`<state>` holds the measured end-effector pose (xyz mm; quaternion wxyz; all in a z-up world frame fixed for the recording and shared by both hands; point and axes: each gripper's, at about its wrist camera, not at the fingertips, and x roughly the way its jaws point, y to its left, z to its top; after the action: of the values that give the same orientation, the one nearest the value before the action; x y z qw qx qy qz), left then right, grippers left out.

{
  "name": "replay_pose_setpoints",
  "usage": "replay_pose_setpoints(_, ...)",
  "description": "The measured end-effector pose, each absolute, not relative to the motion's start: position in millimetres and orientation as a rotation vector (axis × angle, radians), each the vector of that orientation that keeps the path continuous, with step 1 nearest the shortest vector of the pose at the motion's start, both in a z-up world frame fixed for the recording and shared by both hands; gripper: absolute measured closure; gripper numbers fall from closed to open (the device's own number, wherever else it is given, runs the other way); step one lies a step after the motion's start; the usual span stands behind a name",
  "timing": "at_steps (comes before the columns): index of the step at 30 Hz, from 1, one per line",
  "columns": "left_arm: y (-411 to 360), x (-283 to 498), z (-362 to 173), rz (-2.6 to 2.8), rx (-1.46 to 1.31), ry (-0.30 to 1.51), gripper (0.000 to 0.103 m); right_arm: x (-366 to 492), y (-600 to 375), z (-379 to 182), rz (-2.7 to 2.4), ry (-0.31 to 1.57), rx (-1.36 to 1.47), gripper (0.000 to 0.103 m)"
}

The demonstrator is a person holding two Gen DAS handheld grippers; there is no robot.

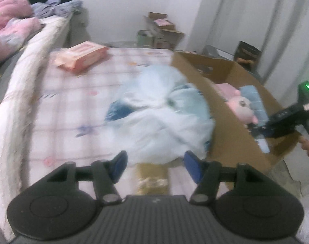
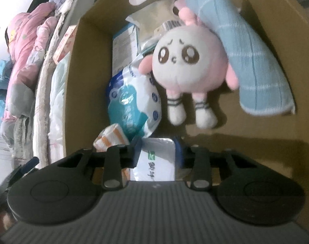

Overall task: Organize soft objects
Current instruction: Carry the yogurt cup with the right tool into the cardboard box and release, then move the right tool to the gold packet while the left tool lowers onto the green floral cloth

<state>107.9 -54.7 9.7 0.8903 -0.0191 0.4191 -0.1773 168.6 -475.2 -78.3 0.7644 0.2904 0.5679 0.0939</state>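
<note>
Down at the near edge, the left claw [image 1: 154, 165] hangs over the bed [image 1: 59, 109] with its blue pads spread apart and nothing between them. Just ahead of it sits the big one: a pale plastic bag [image 1: 164, 111], puffy and crinkled, resting on the checked bedcover and touching the side of the cardboard box [image 1: 221, 109]. By the look of it that bag is light and squashy, but the film will be slick. A pinch on a gathered fold near the top would probably hold better than a squeeze across the bulging middle.

Over to the right claw [image 2: 157, 152], which is down inside the box, its pads closed against a white packet [image 2: 156, 162] with green print. The packet looks soft and thin, and it may bend in the grip.

Further in, a blue-and-white pack [image 2: 132, 103] lies beside an orange-striped bundle [image 2: 111, 138]. Beyond those are a pink plush toy [image 2: 187, 61] with big eyes and a rolled blue towel [image 2: 247, 57] leaning against the far wall. All of these look limp and forgiving, with nothing fragile among them.

Back on the bed, well past the bag, lies an orange wrapped pack [image 1: 81, 58]. It looks flat enough to take by an edge.
</note>
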Motion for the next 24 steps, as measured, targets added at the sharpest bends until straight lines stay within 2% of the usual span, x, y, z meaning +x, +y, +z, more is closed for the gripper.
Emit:
replay_pose_setpoints(6,-32.0,95.9,-1.1,-0.333,-0.041,0.876,0.037,157.8,-476.9,-76.1,0.163,1.226,0.647,0.069)
replay_pose_setpoints(8,-30.3,90.8,-4.9,-0.344,-0.017,0.877,0.034,155.2,-480.3,-72.9,0.141,1.219,0.659,0.06)
replay_pose_setpoints(10,-33.1,85.9,-8.3,-0.367,0.026,0.886,0.028,150.0,-480.9,-62.2,0.122,1.185,0.672,0.056)
replay_pose_setpoints(14,-41.0,80.2,-21.8,-0.404,0.083,0.912,0.027,135.0,-465.7,-22.2,0.147,1.047,0.645,0.054)
replay_pose_setpoints(19,-44.4,84.4,-49.6,-0.421,0.085,0.977,0.027,124.8,-409.9,18.6,0.318,0.951,0.632,0.049)
replay_pose_setpoints(24,-52.5,79.9,-73.5,-0.425,0.181,0.993,0.027,135.7,-327.3,16.9,0.514,1.022,0.608,0.037)
